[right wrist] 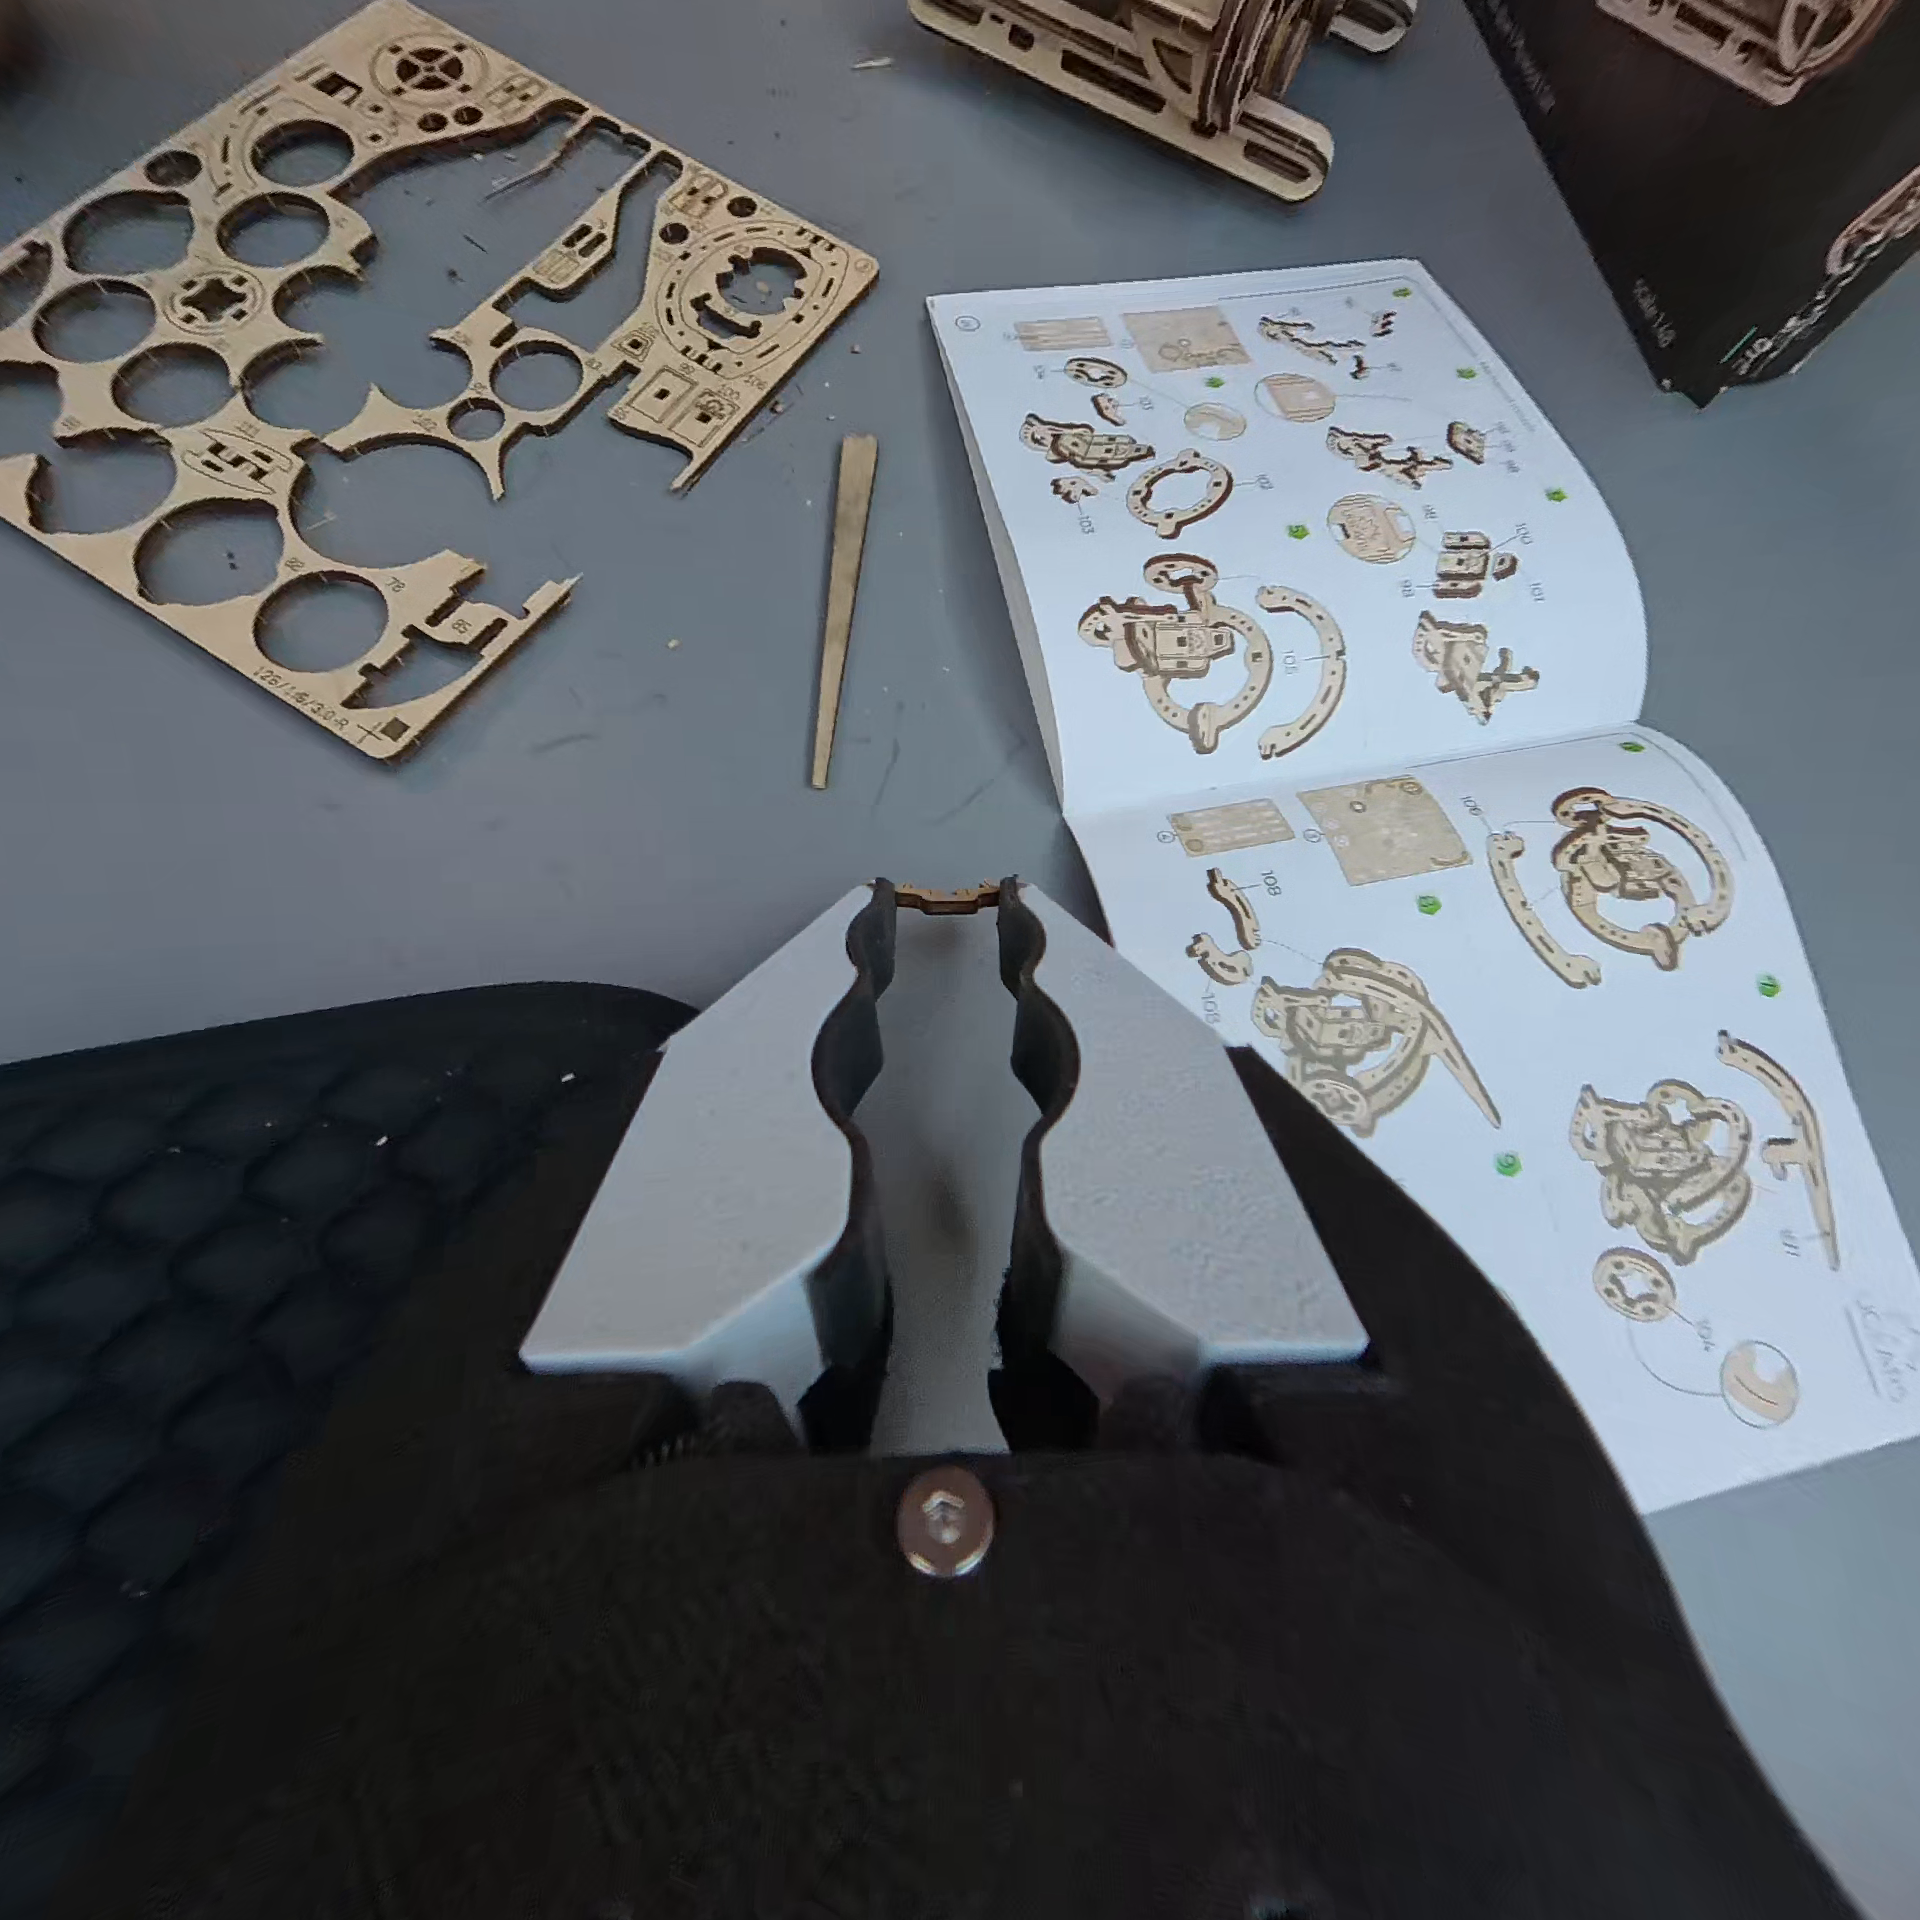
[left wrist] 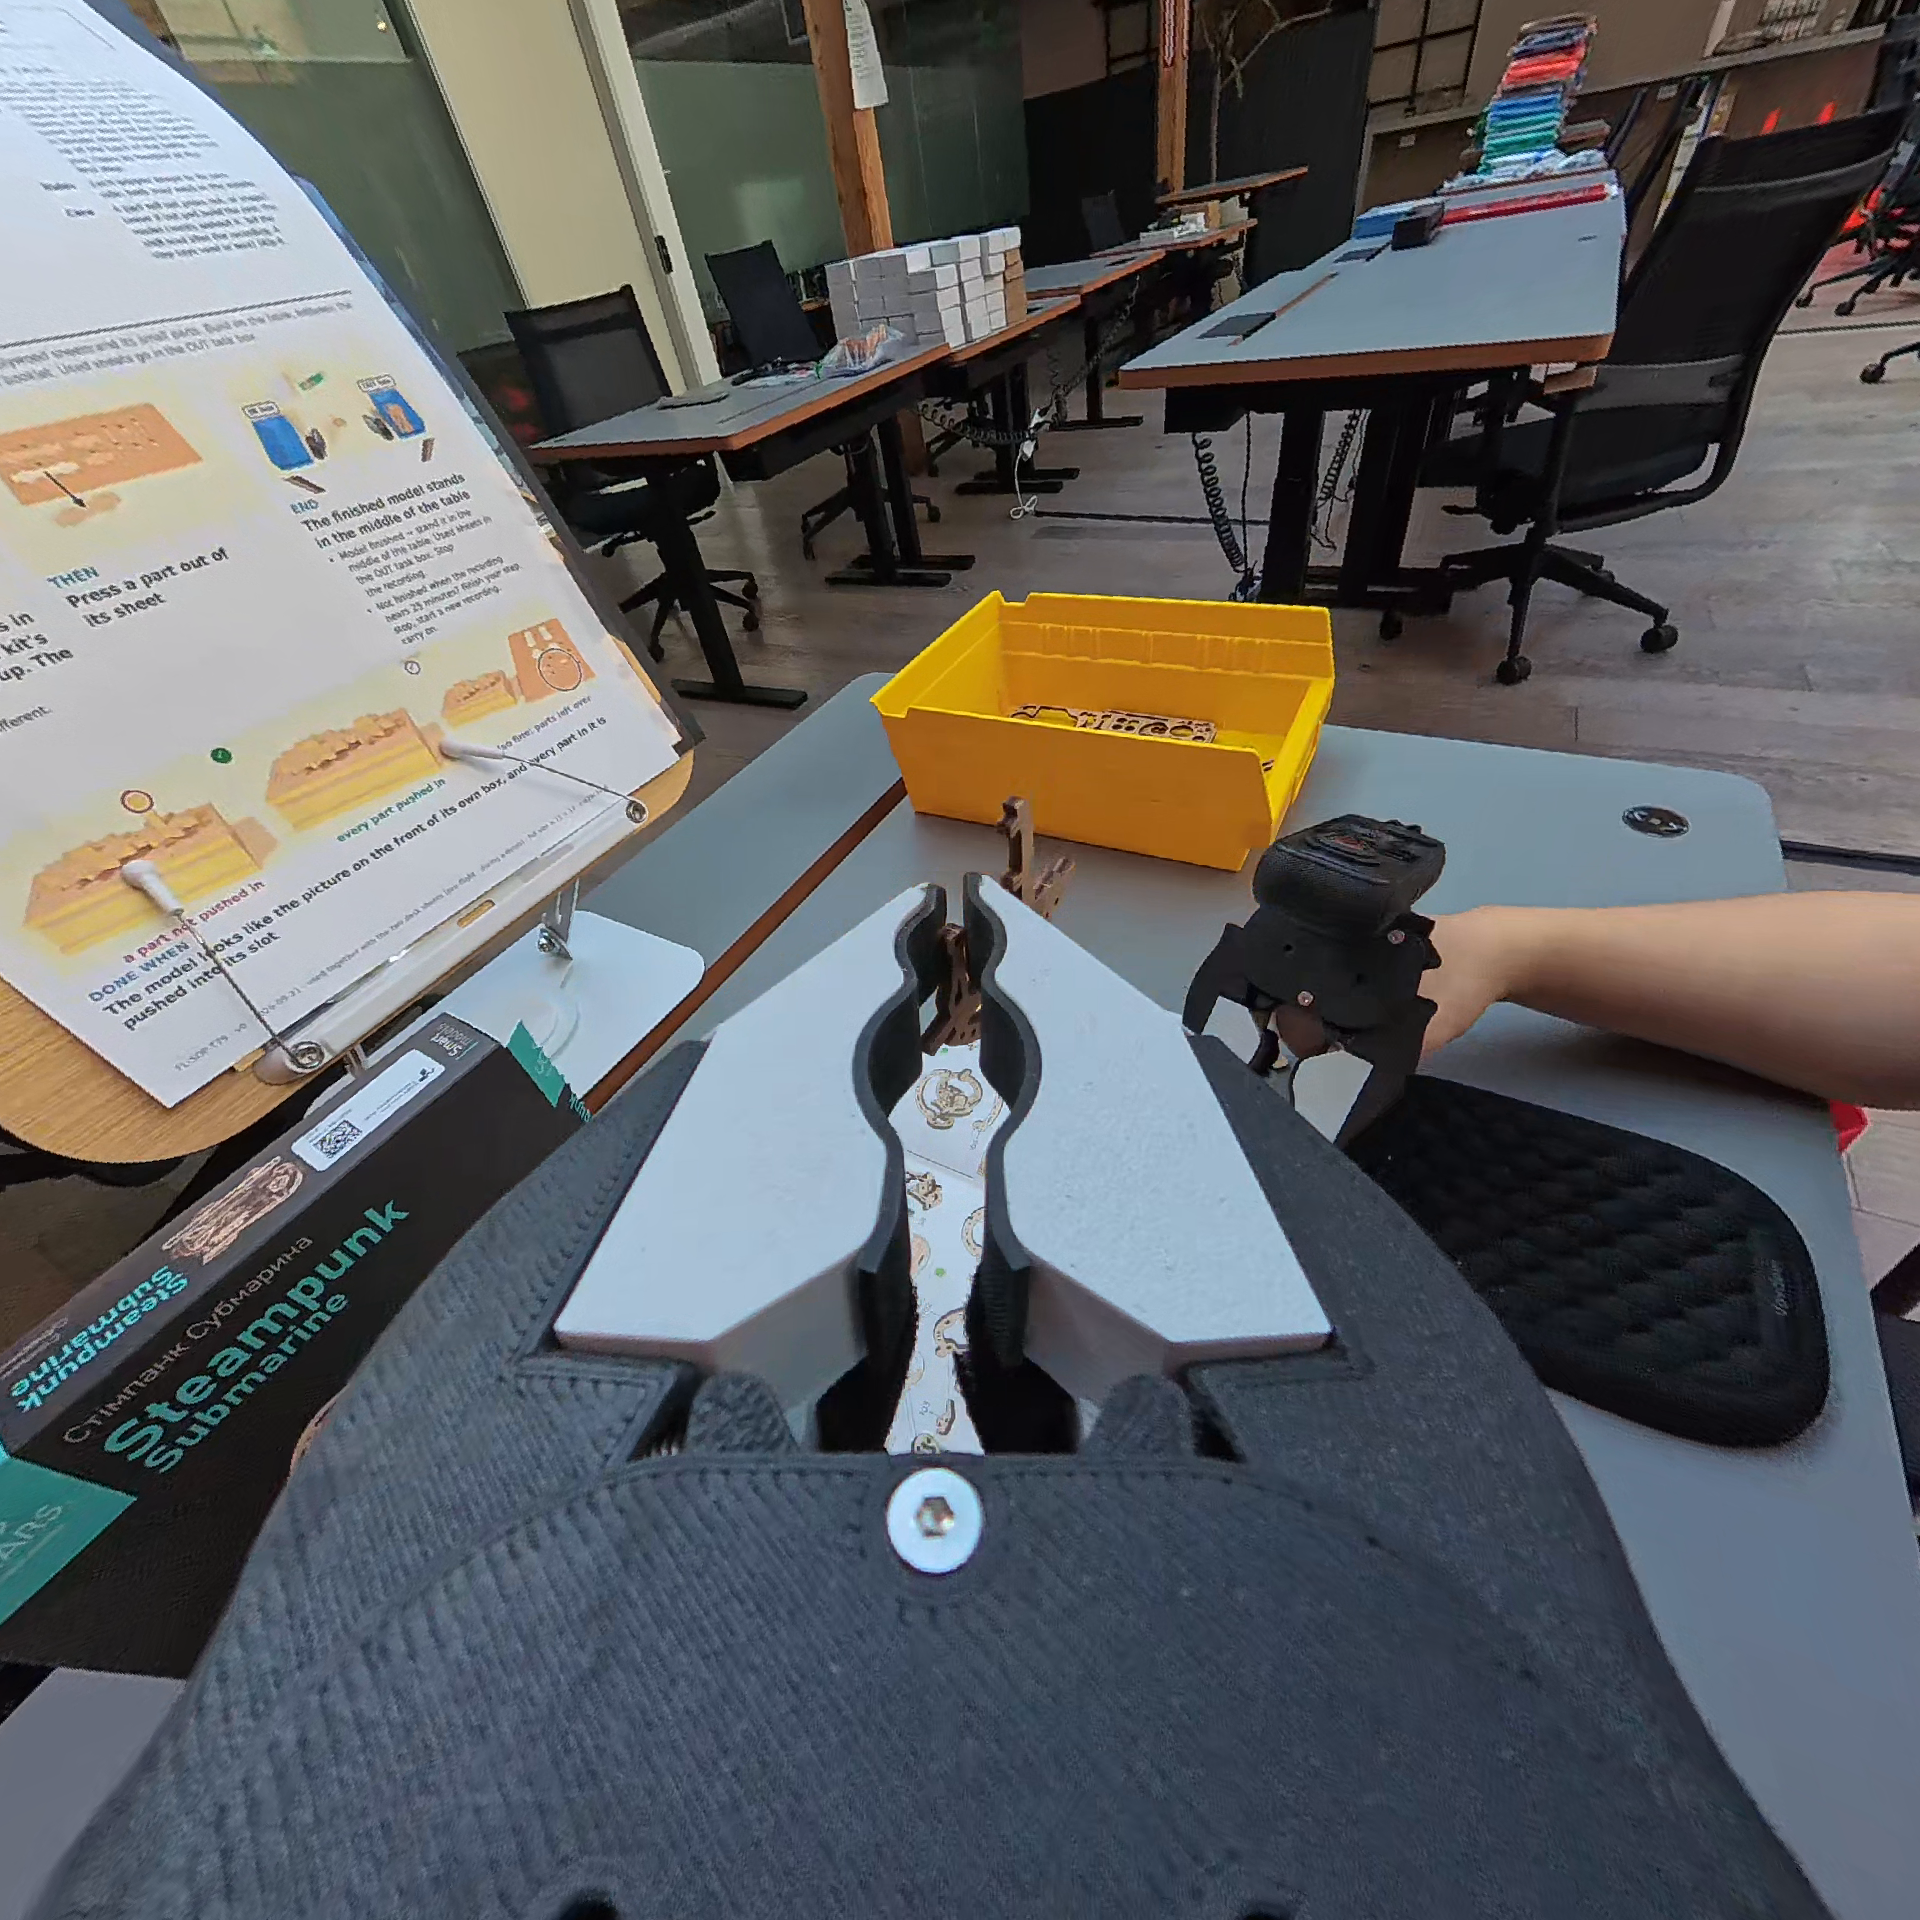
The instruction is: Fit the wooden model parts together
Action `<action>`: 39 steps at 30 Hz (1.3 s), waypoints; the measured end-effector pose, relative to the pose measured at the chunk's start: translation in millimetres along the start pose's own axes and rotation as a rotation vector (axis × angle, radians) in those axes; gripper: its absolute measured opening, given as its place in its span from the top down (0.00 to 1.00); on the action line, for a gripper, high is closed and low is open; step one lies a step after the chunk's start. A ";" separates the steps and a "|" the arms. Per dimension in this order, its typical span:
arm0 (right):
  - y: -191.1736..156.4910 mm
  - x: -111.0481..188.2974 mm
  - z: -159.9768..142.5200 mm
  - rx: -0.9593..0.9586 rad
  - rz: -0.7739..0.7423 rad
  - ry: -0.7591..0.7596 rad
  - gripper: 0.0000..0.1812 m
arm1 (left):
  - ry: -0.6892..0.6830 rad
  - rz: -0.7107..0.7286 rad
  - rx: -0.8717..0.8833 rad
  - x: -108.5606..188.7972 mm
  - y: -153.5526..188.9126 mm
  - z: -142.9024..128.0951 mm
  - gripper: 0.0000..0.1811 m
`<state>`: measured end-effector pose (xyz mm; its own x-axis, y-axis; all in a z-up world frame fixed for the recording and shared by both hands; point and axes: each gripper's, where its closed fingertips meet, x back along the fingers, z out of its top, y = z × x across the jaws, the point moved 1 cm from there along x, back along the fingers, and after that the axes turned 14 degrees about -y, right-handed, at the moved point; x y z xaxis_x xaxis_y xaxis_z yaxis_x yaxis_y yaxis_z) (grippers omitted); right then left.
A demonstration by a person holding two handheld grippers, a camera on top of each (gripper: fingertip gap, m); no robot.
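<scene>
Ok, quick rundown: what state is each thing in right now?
Left gripper: shut on dark part, held upright.
Right gripper: shut on pale part at the tips.
Sheet: flat on table, most parts punched out.
Booklet: lying open.
Bin: holds used sheets.
Stick: loose on table.
Model: part-built, standing.

Grey desks (left wrist: 1382,312) and black office chairs (left wrist: 1662,416) stand on a wood-look floor (left wrist: 1143,540).

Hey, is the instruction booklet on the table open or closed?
Open. The booklet lies spread flat on the grey table, two pages of assembly diagrams facing up.
</scene>
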<state>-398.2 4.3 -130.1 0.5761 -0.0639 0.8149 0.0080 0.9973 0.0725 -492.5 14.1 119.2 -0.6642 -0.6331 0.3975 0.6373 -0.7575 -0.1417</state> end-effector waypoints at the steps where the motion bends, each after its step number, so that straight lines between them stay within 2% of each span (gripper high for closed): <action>1: -4.2 -3.1 0.5 -0.016 0.037 0.002 0.90 | -0.006 0.006 -0.004 -0.5 -0.1 -0.7 1.00; 4: -3.8 -11.1 -5.4 -0.008 0.024 -0.034 0.90 | -0.007 0.014 -0.005 -0.4 -1.4 -0.5 1.00; 18: -3.4 -5.7 -12.4 -0.005 0.060 -0.033 0.89 | -0.012 0.001 0.006 1.5 -2.0 -1.3 0.99; 24: 0.9 15.7 -6.3 0.003 0.092 0.031 0.87 | -0.021 -0.012 0.010 5.0 -1.8 -2.5 1.00; 28: 14.7 61.9 32.4 0.053 0.033 0.167 0.87 | -0.046 -0.054 0.019 -0.5 2.1 -7.4 1.00; 34: 16.4 131.2 115.4 0.273 -0.111 0.285 0.87 | -0.162 -0.097 0.003 -25.2 9.0 -27.3 1.00; 37: 19.4 151.3 147.3 0.242 -0.122 0.378 0.87 | -0.192 -0.112 0.007 -36.9 11.9 -33.6 1.00; 39: 20.2 152.0 161.1 0.186 -0.071 0.431 0.86 | -0.223 -0.114 0.005 -45.7 13.6 -39.2 1.00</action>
<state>-442.1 9.1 87.9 0.8665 -0.0720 0.4939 -0.0640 0.9653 0.2531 -468.8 26.5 63.6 -0.6298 -0.4922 0.6009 0.5651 -0.8211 -0.0802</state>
